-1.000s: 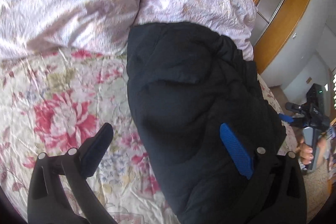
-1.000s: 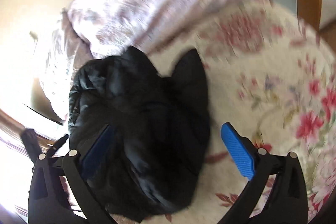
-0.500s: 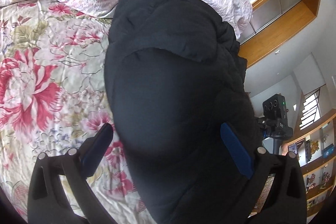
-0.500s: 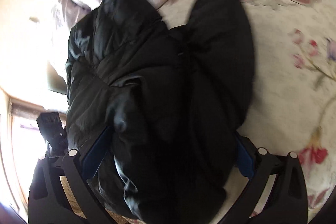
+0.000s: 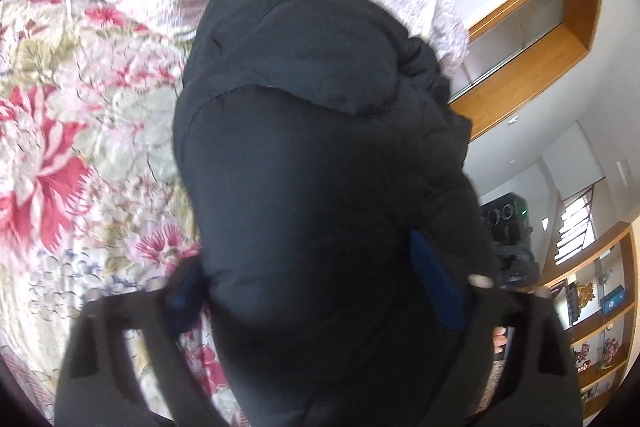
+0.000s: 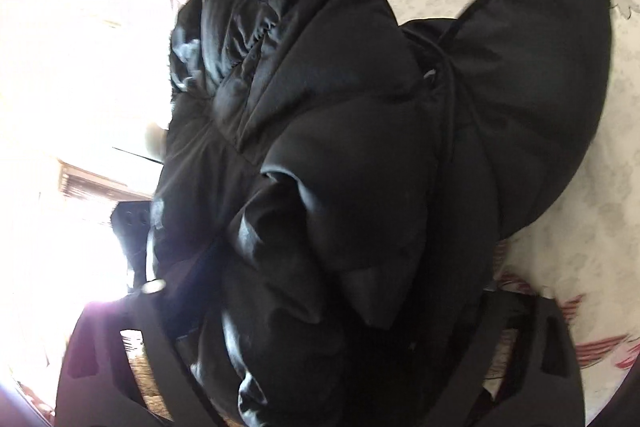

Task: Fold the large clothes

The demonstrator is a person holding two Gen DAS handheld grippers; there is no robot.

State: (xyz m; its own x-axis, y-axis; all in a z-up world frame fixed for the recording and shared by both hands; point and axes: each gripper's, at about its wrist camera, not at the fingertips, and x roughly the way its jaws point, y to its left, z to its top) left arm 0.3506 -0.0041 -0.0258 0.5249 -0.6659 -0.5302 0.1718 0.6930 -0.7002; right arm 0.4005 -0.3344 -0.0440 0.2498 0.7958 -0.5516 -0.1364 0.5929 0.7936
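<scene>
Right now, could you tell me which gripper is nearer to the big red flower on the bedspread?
Left. The left gripper straddles the jacket with the red flower just beside it; the right gripper sits across the jacket.

Daylight, strong. Right wrist view: left third of frame blown out to white glare, sheen on the black jacket (image 6: 320, 155). Left wrist view: even light, jacket nearly featureless, lower frame soft with motion blur. Fisheye bending and dark vignette at edges.
</scene>
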